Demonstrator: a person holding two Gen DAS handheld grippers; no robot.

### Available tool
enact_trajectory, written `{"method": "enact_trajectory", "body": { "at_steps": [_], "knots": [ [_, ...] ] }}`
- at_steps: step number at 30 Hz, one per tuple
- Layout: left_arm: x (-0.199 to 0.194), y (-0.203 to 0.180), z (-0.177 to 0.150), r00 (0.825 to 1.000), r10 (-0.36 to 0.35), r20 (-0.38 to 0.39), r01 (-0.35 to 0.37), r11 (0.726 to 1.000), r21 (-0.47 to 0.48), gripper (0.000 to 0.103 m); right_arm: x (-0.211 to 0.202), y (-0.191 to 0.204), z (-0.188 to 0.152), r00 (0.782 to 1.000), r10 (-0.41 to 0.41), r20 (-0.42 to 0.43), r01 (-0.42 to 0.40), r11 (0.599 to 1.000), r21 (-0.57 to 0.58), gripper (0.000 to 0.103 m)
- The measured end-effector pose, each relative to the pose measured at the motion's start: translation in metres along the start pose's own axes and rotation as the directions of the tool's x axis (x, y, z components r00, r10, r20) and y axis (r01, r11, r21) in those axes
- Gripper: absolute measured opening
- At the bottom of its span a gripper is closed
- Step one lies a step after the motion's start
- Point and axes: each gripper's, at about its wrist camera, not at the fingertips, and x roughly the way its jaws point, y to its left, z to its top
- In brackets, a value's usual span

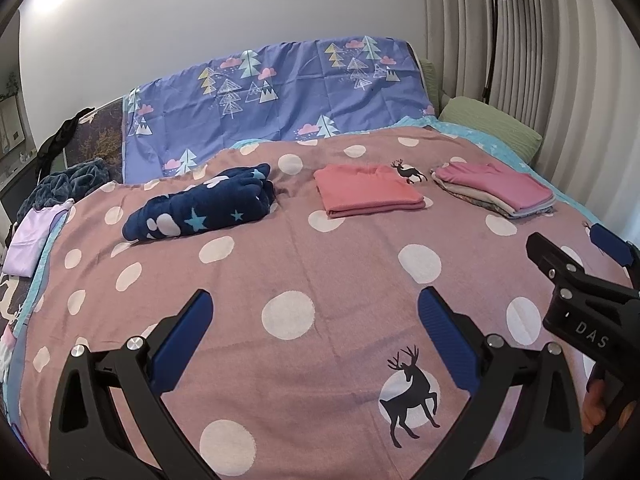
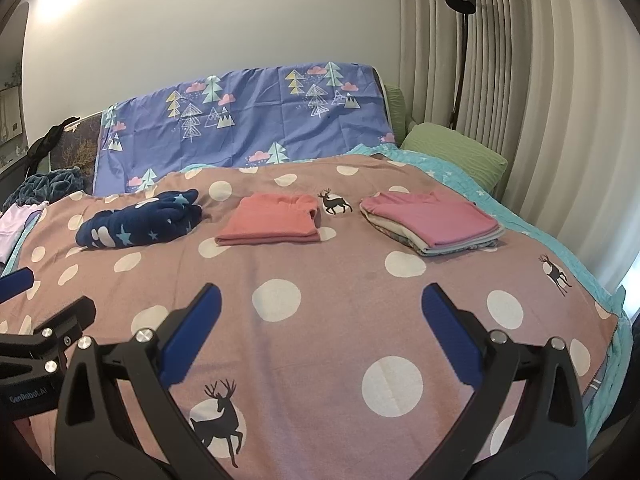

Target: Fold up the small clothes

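Across the far half of the bed, three lots of clothing lie in a row, well apart, likely so each can be reached without disturbing the others. Toward the far left edge lies the navy star-print garment, loosely rolled and rumpled rather than squared; judged by that, it is the piece not yet folded. In the middle sits the coral folded garment, flat with even edges. Toward the far right corner is the folded stack, a pink piece on top of several paler layers, which looks like the pile for finished items. A lilac garment lies at the bed's left edge, only partly visible.

The left gripper hovers over the near part of the bed, jaws wide apart, holding nothing. The right gripper hovers likewise, jaws spread and empty; both seem poised for the next pick.

Readable writing: "DAS" on the right gripper's body in the left wrist view, and "GenRobot.AI" on the left gripper's body in the right wrist view.
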Motion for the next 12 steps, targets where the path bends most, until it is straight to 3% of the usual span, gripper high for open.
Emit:
{"method": "enact_trajectory", "body": {
  "at_steps": [12],
  "knots": [
    [-0.0013, -0.0035, -0.0035, 0.999, -0.042, 0.012, 0.042, 0.999, 0.008, 0.102, 0.0002, -0.0082, -0.004, 1.0, -0.008, 0.002, 0.008, 1.0, 0.009, 0.101]
  ]
}}
